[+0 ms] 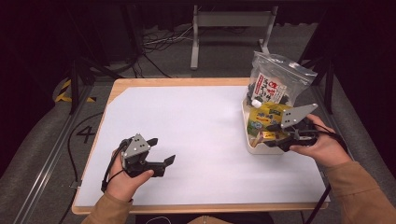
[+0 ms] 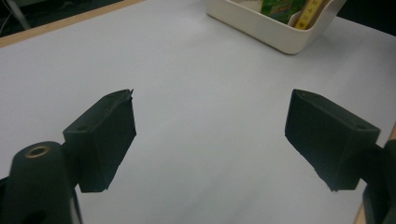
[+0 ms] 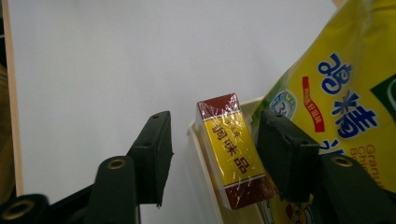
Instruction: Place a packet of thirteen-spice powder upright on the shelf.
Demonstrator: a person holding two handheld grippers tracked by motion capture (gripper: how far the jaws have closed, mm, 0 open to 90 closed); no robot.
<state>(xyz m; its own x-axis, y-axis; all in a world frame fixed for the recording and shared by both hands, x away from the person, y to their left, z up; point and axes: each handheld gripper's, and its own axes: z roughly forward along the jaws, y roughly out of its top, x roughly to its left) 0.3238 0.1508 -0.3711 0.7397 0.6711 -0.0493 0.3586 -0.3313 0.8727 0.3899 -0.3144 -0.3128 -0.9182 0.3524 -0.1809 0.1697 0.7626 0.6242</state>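
My right gripper (image 1: pixel 280 136) sits at about 3 o'clock on the table (image 1: pixel 187 140), at the near end of the white bin (image 1: pixel 252 148). In the right gripper view its 2 jaws stand apart, with a small yellow and dark-red box (image 3: pixel 232 150) between them. The box is wrapped in clear film and stands tilted against the bin's inner wall. The jaw at the 3 o'clock side of that view lies just beside the box; I cannot tell whether it touches. The jaw at the 9 o'clock side is outside the bin wall, apart from the box, so nothing is clamped. Behind the box, toward 2 o'clock in that view, a big yellow pouch (image 3: pixel 345 93) with blue lettering leans in the bin.

From the high view, the bin stands near the table's right edge, and a clear zip bag (image 1: pixel 275 79) of packets rises from its far end, at about 1 o'clock from the table's middle.

My left gripper (image 1: pixel 162 152) rests at about 8 o'clock on the table, well apart from the bin. Its 2 jaws are wide apart over bare white surface, gripping nothing, and the bin's corner shows at 1 o'clock in the left gripper view.
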